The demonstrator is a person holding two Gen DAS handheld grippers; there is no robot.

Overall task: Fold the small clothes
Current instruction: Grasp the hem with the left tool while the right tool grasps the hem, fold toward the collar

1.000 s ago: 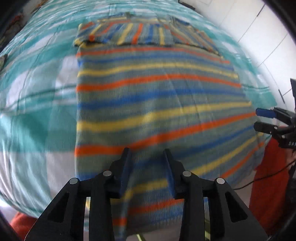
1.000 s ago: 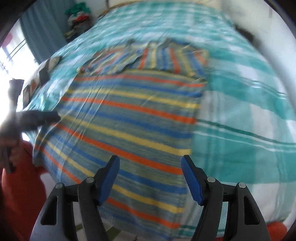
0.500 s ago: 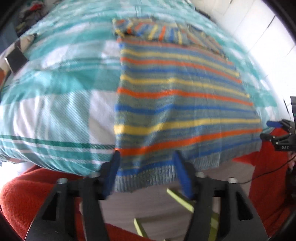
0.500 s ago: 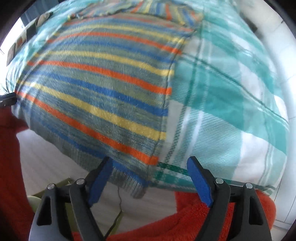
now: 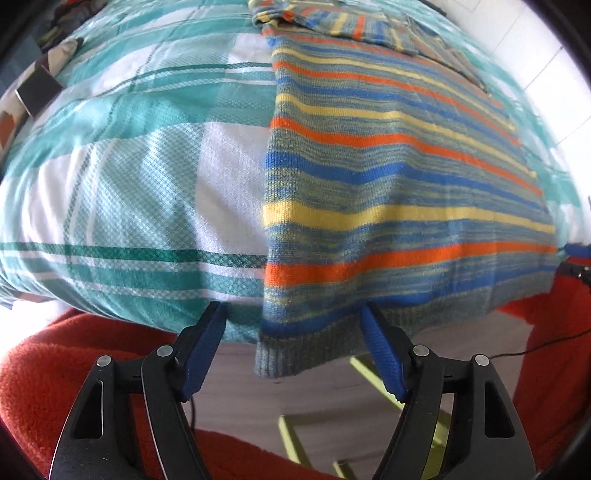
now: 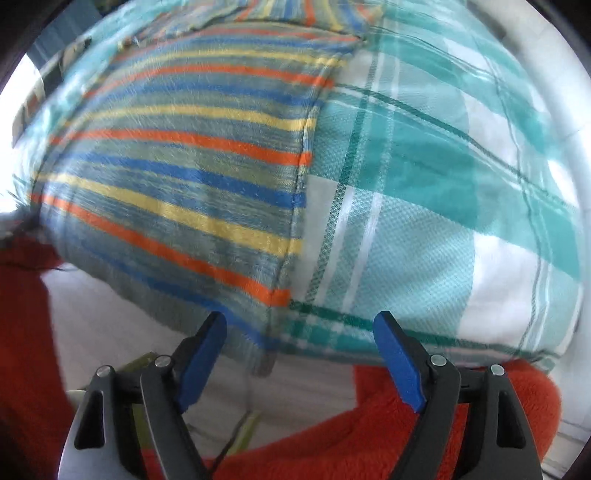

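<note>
A bed [image 5: 122, 192] dressed in a teal-and-white checked cover filled the room's near side, its front edge rounding down toward a pale floor [image 5: 258, 402], with red fleece [image 5: 55, 373], perhaps the person's clothing, bunched below it. Closest in, the left gripper [image 5: 293, 321] hung just off that front edge with its blue pads spread apart and nothing between them; its jaws had sprung wide from a much narrower set a second earlier and had just eased in a touch. They bracketed the left bottom corner of the striped sweater [image 5: 388, 192], whose grey ribbed hem [image 5: 295, 354] drooped over the edge. The right gripper [image 6: 299, 328] stood likewise agape and empty, having widened a little within the second, straddling the sweater's right bottom corner where it met the checked cover. A second before, both views looked down the middle of the garment; since then each hand had slid outward and back to its own corner. Farther up the bed the stripes ran flat to the folded-in sleeves [image 5: 354, 26] near the far edge. To my eye the sleeves were already tucked, and the hands were lining up to pinch the hem corners and carry them upward for the next fold
</note>
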